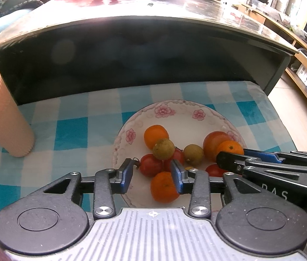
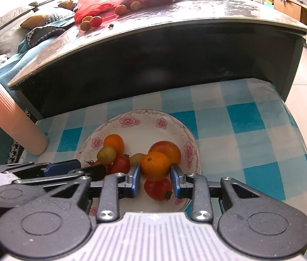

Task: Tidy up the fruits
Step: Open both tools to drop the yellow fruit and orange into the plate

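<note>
Between clenched right fingers (image 2: 155, 179), an orange (image 2: 155, 165); left fingers (image 1: 152, 175) released.

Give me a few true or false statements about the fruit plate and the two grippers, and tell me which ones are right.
1. The right gripper is shut on an orange. True.
2. The plate is plain white. False: pink flowers run around its rim.
3. The left gripper grips a tomato. False: it is open and grips nothing.
4. More fruit lies on the dark table behind, beside a red bag. True.
5. The cloth under the plate is red checked. False: it is blue and white checked.
</note>
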`<state>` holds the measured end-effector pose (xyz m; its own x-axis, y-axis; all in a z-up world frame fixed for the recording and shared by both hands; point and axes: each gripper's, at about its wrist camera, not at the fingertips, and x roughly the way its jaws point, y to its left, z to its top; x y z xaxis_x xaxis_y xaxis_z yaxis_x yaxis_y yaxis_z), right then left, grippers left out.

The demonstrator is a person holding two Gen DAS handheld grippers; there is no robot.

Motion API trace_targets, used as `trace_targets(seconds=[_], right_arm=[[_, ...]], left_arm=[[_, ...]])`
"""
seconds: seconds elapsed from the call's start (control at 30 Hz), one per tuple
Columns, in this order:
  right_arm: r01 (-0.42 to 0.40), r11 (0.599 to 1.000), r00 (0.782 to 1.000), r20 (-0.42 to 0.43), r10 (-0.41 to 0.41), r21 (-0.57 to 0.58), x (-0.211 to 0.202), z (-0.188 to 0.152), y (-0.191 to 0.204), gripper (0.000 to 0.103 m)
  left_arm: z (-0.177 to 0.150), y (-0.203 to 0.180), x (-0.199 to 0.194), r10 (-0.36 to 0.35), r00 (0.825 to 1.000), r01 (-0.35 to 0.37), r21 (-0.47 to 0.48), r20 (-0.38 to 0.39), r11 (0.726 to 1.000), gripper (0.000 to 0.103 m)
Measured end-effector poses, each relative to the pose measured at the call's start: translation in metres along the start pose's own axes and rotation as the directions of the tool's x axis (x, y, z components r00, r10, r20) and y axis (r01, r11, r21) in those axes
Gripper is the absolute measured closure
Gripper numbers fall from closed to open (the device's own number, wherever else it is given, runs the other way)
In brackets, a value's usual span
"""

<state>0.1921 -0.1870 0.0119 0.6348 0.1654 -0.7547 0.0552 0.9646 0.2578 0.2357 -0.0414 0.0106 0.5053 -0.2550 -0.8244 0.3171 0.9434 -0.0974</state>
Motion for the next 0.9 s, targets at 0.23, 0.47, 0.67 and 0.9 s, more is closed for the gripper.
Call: trace_targets(seconds=[0.23, 0.47, 0.67, 0.9], right_arm=[[-0.003, 1.0, 1.0, 0.016, 0.003, 0.009, -0.0038, 0.0009, 0.0011, 0.056], [0.001, 1.0, 1.0, 0.019, -0.001, 0.015, -0.0052, 0.0001, 0.001, 0.055], [-0.001, 1.0, 1.0, 0.021, 0.001, 0.015, -0.0066, -0.0009, 0.0013, 0.055], [0.003, 1.0, 1.0, 0.022, -0.004, 0.011, -0.009, -0.0042, 0.0014, 0.055]], left_arm=[[0.0001, 0.0032, -0.0029, 0.012, 1.0, -0.012, -0.009, 0.007, 1.0, 0.05], [-0.0019, 0.0025, -0.0042, 0.022, 1.0, -0.022, 0.001, 0.008, 1.0, 0.048], [-0.0035, 0.0035, -0.0056, 0.028, 1.0, -0.028, -0.002, 0.008, 1.0, 0.046], [-0.0069, 0.0029, -0.0059, 0.03, 1.0, -0.031, 0.006, 0.006, 1.0, 0.042]])
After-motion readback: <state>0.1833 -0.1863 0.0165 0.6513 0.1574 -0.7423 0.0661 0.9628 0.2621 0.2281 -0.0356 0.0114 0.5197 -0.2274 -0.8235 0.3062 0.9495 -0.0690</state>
